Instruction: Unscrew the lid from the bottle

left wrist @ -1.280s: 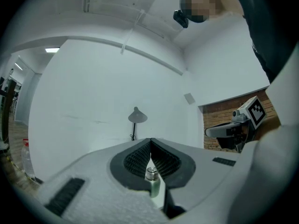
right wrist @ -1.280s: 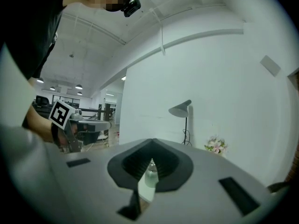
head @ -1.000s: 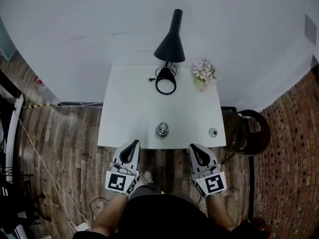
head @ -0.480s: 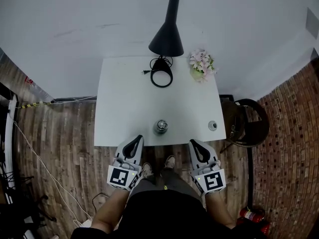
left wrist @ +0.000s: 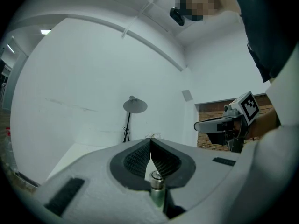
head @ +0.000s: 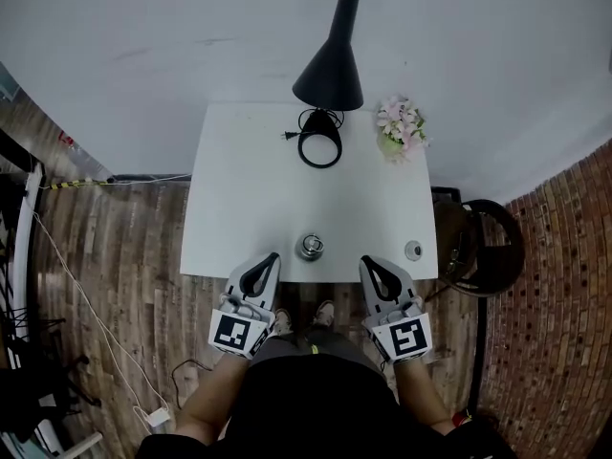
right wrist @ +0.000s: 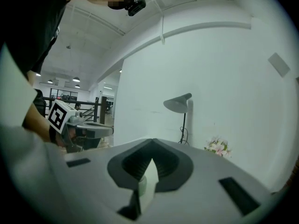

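Item: bottle (head: 310,248), standing at the bench's (head: 249,189) six-o'clock edge. I am keeping left claw (head: 273,258) and right claw (head: 365,261) clenched, empty; arriving unopened, I am risking knocking it floorward.

Bottle (head: 309,248) is standing alone near the front edge of the worktop (head: 239,189), with bare surface lying open on every side of it. Left hand-held gripper (head: 272,258) and right hand-held gripper (head: 366,260) are flanking it at that edge, with nothing blocking either path. Lamp (head: 330,70) and flowers (head: 400,130) are crowding the back edge, well apart from the bottle. Small round disc (head: 413,251) is sitting near the front right corner.
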### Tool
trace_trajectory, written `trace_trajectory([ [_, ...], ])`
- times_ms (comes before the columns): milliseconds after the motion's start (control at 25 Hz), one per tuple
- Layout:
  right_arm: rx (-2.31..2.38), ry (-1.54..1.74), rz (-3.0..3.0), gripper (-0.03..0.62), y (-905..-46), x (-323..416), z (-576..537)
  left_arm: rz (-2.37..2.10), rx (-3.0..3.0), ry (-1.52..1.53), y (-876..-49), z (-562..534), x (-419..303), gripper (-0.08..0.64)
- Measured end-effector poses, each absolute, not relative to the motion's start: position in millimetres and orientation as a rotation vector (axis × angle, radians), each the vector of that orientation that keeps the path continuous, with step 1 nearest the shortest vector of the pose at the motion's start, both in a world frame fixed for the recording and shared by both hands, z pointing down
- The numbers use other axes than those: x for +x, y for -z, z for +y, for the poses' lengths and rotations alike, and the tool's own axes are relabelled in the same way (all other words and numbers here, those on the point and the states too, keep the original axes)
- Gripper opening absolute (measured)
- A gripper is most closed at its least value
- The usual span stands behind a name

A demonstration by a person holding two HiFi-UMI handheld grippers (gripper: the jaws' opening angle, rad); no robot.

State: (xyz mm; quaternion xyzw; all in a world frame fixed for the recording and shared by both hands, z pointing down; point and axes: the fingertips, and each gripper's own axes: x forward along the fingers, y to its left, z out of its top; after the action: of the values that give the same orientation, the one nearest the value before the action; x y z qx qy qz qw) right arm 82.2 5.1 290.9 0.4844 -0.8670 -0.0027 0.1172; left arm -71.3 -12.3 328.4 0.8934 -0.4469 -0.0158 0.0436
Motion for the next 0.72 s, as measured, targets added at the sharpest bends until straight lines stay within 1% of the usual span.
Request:
trace_trajectory([
  [360,1.322,-0.076,-2.546,0.014,-327,77,-5,-1.342,2.727,-0.055,-371,-17,-61,0.023],
  [560,1.266,-0.078,-2.556,0.014,-342,67,-18,-1.205,2.711,-0.081,-399,-21,-45,0.033],
  [640,1.259,-0.077,-2.562,0.014,-346,64,-25,-1.137,2.725,-0.094,-413,-25,-33,0.172],
  [720,1.250,-0.077,-2.566,0.014,-351,61,-28,-1.080,2.738,-0.118,-428,-28,-23,0.244],
])
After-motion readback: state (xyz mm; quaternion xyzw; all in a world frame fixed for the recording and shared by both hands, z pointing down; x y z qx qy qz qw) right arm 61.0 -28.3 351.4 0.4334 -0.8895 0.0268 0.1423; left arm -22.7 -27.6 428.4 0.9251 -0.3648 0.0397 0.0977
